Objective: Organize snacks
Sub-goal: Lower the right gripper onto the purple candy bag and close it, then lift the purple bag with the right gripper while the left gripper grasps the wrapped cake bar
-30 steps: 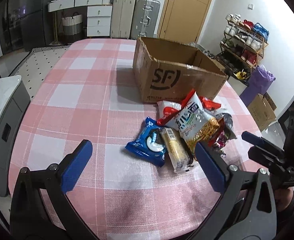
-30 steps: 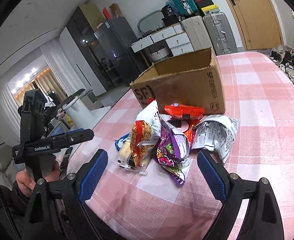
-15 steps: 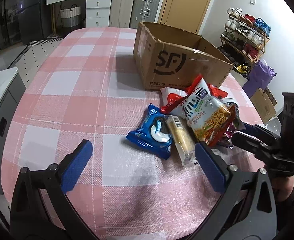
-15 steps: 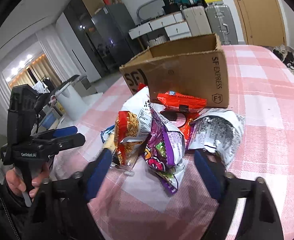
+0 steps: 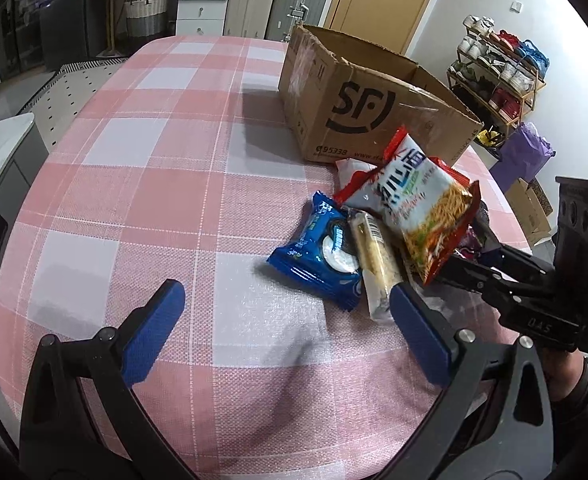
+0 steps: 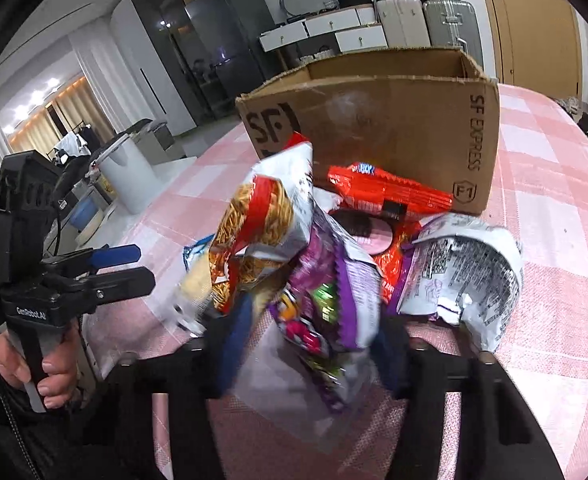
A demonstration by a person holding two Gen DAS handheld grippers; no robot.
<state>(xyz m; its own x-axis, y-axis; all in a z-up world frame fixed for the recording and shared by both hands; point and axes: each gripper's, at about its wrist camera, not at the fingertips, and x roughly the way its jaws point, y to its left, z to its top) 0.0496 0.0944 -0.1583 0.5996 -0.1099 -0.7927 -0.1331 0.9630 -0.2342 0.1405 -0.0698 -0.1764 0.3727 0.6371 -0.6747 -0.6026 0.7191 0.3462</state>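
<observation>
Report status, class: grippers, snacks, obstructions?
Left hand-held gripper open, empty. Right hand-held gripper jaws just closing around purple snack bag. Noodle packet leans on it. Cardboard box behind pile.

Pink-and-white checked cloth over the whole bench [image 5: 142, 184], rounded along its near edge. An open SF Express cardboard box [image 5: 357, 112] stands on the far right part. Just in front of it, a heap of snack packets: a blue cookie pack [image 5: 313, 252] flat on the cloth at the left edge, a pale wafer bar [image 5: 373, 264] touching it, a crumpled silver bag [image 6: 465, 268] on the cloth at the heap's other side. Left half bare
</observation>
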